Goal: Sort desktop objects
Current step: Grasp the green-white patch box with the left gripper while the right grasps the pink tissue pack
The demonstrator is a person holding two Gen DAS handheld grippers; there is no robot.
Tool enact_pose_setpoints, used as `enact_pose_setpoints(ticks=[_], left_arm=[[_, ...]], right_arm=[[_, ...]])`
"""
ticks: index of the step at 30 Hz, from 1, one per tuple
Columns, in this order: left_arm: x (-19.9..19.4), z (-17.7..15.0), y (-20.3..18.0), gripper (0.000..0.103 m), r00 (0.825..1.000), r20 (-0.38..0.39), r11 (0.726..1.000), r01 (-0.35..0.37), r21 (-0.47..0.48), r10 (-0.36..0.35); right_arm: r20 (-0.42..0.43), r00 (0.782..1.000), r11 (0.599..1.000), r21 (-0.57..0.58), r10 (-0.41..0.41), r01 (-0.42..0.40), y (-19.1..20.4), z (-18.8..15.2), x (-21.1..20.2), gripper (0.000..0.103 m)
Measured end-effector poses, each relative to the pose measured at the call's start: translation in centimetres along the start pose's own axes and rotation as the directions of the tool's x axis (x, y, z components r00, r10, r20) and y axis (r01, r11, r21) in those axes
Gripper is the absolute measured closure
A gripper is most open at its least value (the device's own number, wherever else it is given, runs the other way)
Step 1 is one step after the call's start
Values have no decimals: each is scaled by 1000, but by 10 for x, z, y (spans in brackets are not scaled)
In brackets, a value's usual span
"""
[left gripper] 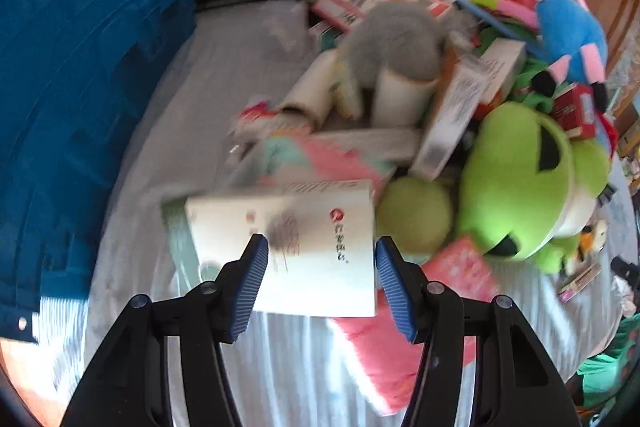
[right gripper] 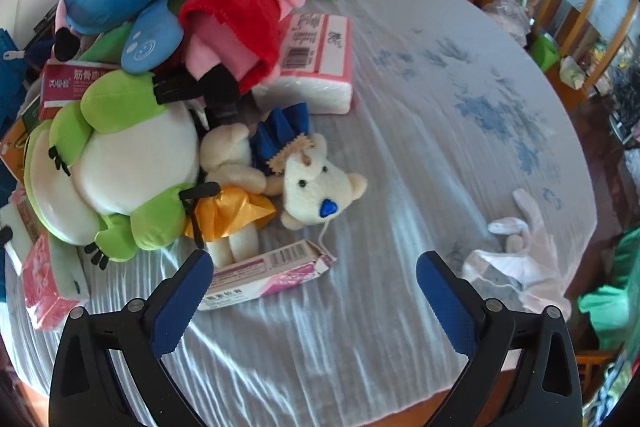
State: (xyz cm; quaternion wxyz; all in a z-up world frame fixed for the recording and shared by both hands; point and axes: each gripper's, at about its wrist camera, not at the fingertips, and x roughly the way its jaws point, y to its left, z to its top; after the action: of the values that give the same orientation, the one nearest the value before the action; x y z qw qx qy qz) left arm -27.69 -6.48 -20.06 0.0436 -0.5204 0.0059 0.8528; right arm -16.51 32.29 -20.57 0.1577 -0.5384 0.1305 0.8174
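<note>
**A:** How far along is the sorting? Looks barely started to me. Plush toys and cartons are still one big heap on the round surface (right gripper: 420, 75), and I can't see any tidy groups yet.

**B:** Same read here. The left gripper (left gripper: 322, 259) sits right over the white box (left gripper: 304, 247) at the near edge of the heap. Its fingers (left gripper: 256, 279) are spread on either side, not pressing it. That box lies flat, long axis running left to right.

**A:** And the other one?

**B:** The right gripper (right gripper: 314, 279) is wide open with nothing in it. It hangs near the pink-and-white carton (right gripper: 268, 277), which lies flat below the cream teddy bear (right gripper: 316, 187). Its torn flap end points right and slightly far.

**A:** So basically everything's left.
</note>
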Motion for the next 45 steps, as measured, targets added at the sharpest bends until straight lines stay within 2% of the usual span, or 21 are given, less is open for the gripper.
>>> enact_pose_setpoints(ticks=[2,5,6,9,13,17,19,21,24,25,27,30,32,36,39,42,45], left_arm=[[1,-17,19,36,997,-30,997,64,-34,-65],[-3,-40,30,34,992,-73,995,96,-40,-98],[-5,-49,31,34,993,-85,996,82,-24,-84],[-7,-71,36,34,993,-109,998,-47,37,51],[-12,-89,56,34,984,-146,995,-99,10,100],[-36,-76,67,34,997,-70,995,-50,-91,44],[-35,-62,69,34,999,-48,985,-13,-169,5],[-22,-49,65,34,998,-60,976,13,-217,-27],[7,-32,50,34,994,-105,965,15,-262,-44],[18,-29,45,34,991,-124,965,6,-261,-40],[32,-27,36,34,990,-140,972,-46,-232,13],[42,-25,20,34,983,-129,984,-146,-103,133],[46,-28,14,30,980,-113,985,-169,-34,164],[45,-36,17,30,981,-107,987,-160,25,162],[44,-43,23,30,979,-107,984,-167,57,172],[37,-51,34,30,982,-131,991,-134,29,137],[25,-61,44,30,983,-127,991,-132,15,133]], right_arm=[[-8,1000,1000,-16,17,-17,8,0,6,0],[-18,999,999,-36,37,-37,21,1,12,0],[-22,999,998,-46,46,-47,27,1,12,0],[-31,997,995,-76,64,-66,41,-1,14,0],[-49,995,988,-122,87,-92,62,-5,17,0],[-59,992,978,-168,113,-122,85,-9,16,0],[-61,990,971,-198,124,-134,99,-12,13,0],[-69,988,966,-213,138,-149,110,-15,10,0],[-90,982,958,-221,165,-181,129,-21,5,0],[-97,980,956,-222,173,-191,134,-23,4,0],[-119,974,949,-229,195,-218,147,-28,2,0],[-149,964,936,-243,222,-254,169,-37,-1,0],[-179,955,925,-258,238,-279,185,-44,-1,0],[-217,943,904,-295,253,-310,213,-58,1,0],[-226,939,902,-292,259,-319,234,-67,-1,0],[-214,945,916,-267,246,-299,250,-68,-2,0],[-197,950,929,-238,242,-285,263,-68,-7,0]])
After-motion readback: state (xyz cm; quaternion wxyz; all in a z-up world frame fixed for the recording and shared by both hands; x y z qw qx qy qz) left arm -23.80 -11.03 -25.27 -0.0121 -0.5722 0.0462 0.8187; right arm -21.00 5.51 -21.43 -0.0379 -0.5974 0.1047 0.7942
